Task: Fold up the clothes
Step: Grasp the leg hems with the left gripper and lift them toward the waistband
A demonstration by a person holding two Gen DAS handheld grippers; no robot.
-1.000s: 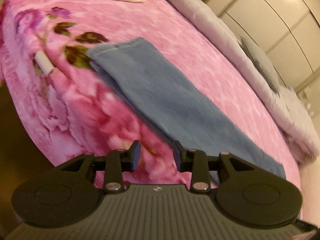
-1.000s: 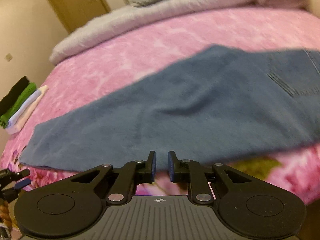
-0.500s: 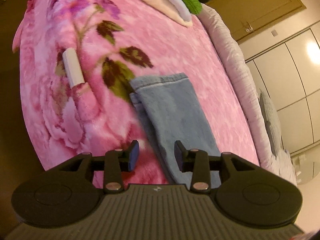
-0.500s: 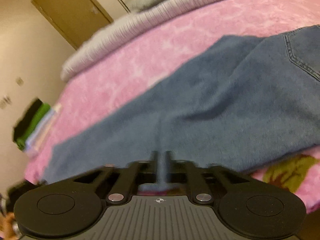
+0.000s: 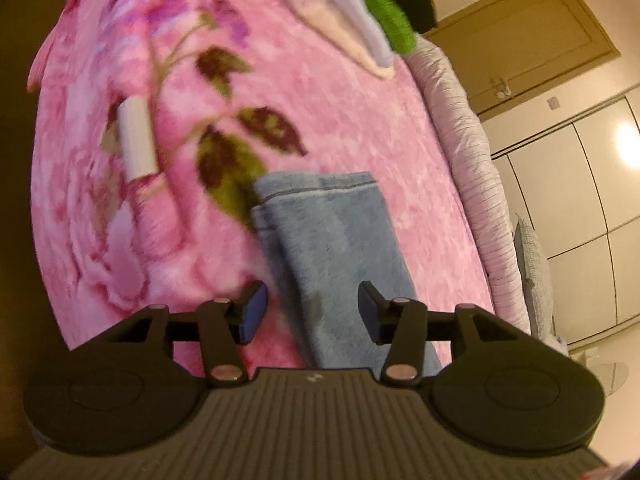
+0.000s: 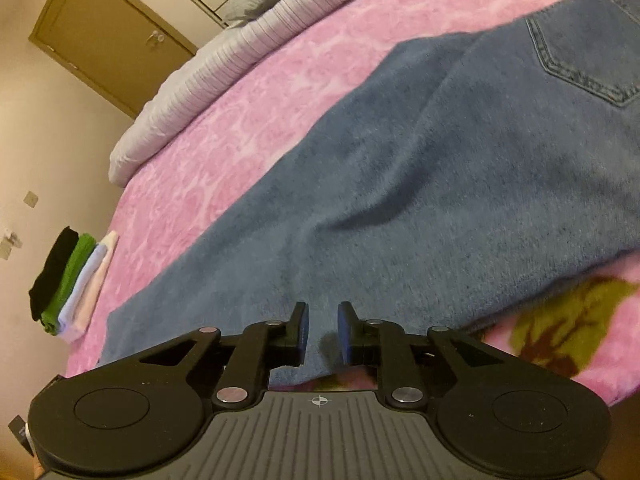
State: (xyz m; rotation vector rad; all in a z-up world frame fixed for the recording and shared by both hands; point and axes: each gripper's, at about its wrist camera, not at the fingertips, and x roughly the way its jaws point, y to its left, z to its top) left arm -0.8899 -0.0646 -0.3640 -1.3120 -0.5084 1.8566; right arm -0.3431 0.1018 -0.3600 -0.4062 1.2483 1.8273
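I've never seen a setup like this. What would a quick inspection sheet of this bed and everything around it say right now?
Surface: pink flowered blanket covering the bed.
Job's things: blue jeans lying flat along the blanket, back pocket up, leg hems toward the stack of folded clothes.
Clutter: a white tube-like object on the blanket; what it is cannot be told.
Grippers: left gripper jaws wide apart over a jeans leg, holding nothing; right gripper jaws narrowly apart at the jeans' near edge, no cloth visibly pinched.
Cables: nothing seen.
Surroundings: pale rolled quilt along the far side, brown door, white wardrobe doors.
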